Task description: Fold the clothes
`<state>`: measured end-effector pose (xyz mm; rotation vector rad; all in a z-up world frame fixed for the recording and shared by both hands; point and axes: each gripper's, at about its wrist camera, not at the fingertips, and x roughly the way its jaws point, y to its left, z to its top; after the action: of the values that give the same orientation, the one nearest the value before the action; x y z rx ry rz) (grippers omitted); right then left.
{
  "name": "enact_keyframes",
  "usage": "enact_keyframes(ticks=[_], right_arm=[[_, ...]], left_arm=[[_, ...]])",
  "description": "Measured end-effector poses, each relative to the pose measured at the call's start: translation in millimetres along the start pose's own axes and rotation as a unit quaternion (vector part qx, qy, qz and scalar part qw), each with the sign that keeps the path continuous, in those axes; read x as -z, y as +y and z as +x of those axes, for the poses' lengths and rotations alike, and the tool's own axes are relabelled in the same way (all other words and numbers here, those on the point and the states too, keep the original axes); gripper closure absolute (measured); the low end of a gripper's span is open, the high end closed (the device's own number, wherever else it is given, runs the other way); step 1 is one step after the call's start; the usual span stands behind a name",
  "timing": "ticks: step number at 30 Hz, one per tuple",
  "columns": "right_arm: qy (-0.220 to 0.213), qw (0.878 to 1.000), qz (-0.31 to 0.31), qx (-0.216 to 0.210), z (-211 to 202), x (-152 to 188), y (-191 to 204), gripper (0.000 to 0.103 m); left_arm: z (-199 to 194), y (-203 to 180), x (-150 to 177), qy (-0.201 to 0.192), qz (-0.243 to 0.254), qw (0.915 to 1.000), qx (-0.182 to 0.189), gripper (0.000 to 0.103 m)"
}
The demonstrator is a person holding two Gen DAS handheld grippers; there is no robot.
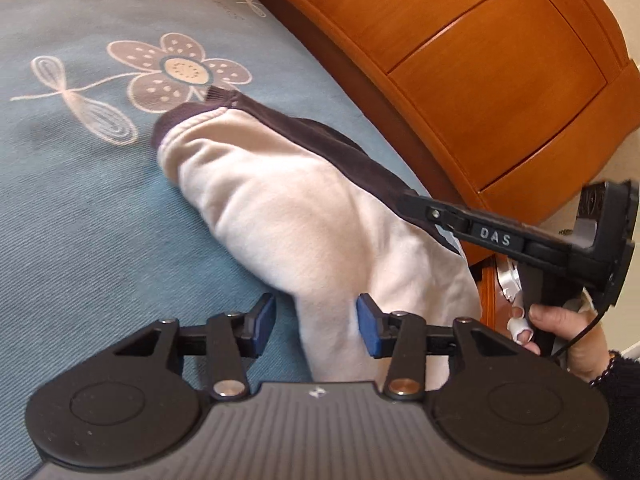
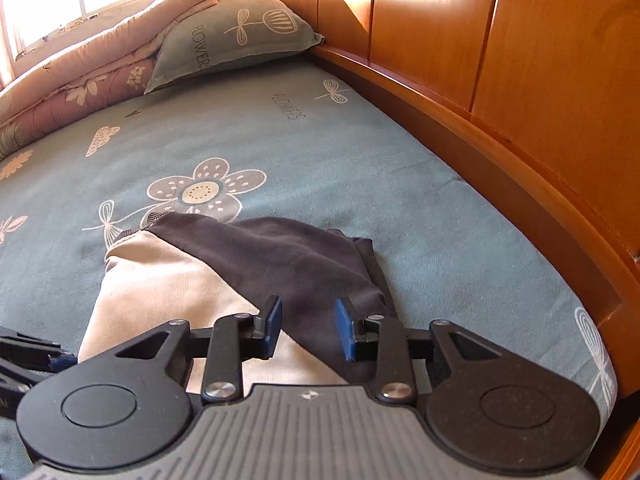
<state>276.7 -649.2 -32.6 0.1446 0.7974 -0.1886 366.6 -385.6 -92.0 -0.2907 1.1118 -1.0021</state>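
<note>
A cream and dark brown garment point(image 1: 280, 208) lies rumpled on the blue flowered bedsheet point(image 1: 80, 220). My left gripper point(image 1: 316, 324) is open low over its near cream end. Cream cloth lies between the blue pads point(image 1: 370, 328), and the left pad hangs over bare sheet. In the right wrist view my right gripper point(image 2: 308, 326) stands open over the garment's dark brown part point(image 2: 288, 256), with that cloth lying flat under the gap. From the left wrist view the right gripper point(image 1: 408, 200) reaches in from the right, its tips at the dark edge, held by a hand point(image 1: 568, 332).
An orange wooden bed frame point(image 2: 520, 80) runs close along the right side of the mattress. A blue pillow point(image 2: 240, 36) and a folded pink quilt point(image 2: 80, 68) lie at the far end by a window. Open sheet point(image 2: 320, 148) stretches beyond the garment.
</note>
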Motion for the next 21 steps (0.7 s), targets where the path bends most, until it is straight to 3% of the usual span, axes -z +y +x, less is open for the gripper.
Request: enact_keyframes(ticks=[4, 7, 10, 11, 14, 19, 21], right_arm=[[-0.027, 0.999, 0.002, -0.039, -18.0, 15.9, 7.2, 0.064], [-0.022, 0.998, -0.001, -0.058, -14.8, 29.4, 17.5, 0.050], [-0.026, 0.998, -0.005, -0.055, -3.1, 51.6, 25.1, 0.042], [-0.033, 0.998, -0.013, -0.055, -5.1, 54.7, 28.1, 0.038], [-0.027, 0.999, -0.011, -0.043, -20.3, 53.3, 35.4, 0.037], [-0.043, 0.997, 0.013, -0.064, -56.5, 74.3, 38.8, 0.035], [-0.046, 0.996, 0.033, -0.071, -65.9, 87.4, 37.1, 0.035]], left_arm=[[-31.2, 13.2, -19.6, -0.045, -0.012, 0.9989, -0.008, 0.057], [-32.9, 5.0, -36.8, -0.066, -0.008, 0.9977, 0.015, 0.057], [-8.1, -7.1, -55.2, -0.062, 0.016, 0.9972, 0.038, 0.055], [1.5, -10.7, -54.2, -0.052, 0.027, 0.9977, 0.033, 0.055], [31.7, -6.1, -41.1, -0.002, 0.041, 0.9992, 0.001, 0.057], [0.9, 12.3, -32.0, -0.018, -0.010, 0.9994, 0.027, 0.055], [-17.2, 19.5, -33.5, -0.037, -0.027, 0.9988, 0.017, 0.046]])
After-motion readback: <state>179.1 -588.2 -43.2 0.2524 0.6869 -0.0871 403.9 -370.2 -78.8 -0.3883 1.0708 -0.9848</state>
